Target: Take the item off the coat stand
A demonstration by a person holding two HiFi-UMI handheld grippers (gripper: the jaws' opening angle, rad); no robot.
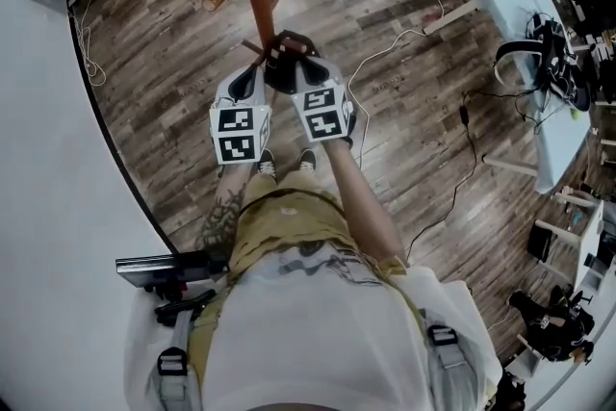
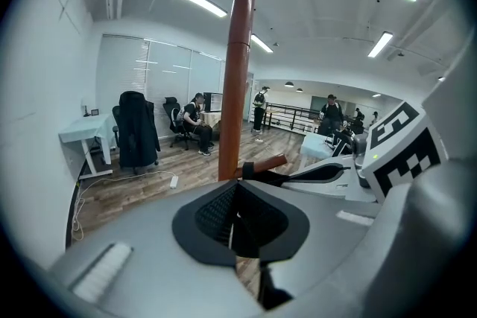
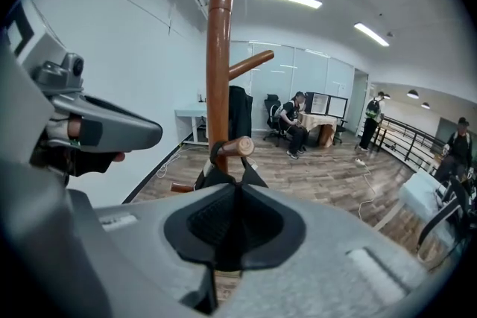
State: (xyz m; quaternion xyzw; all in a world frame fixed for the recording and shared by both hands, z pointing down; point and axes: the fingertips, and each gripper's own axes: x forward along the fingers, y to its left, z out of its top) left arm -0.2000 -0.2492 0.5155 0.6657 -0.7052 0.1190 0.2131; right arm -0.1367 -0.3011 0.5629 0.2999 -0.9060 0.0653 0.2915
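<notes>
Well — fabric loop [image 3: 214,148], round wooden peg [image 3: 235,147]

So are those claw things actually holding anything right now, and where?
The fingers of the right gripper pinch the black item just below its loop over the peg. The left gripper is shut nearby; whether it grips too cannot be told.

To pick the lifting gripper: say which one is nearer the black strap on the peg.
Right. The right gripper sits under the black strap, jaws shut on it; the left gripper has it ahead, off to its right.
</notes>
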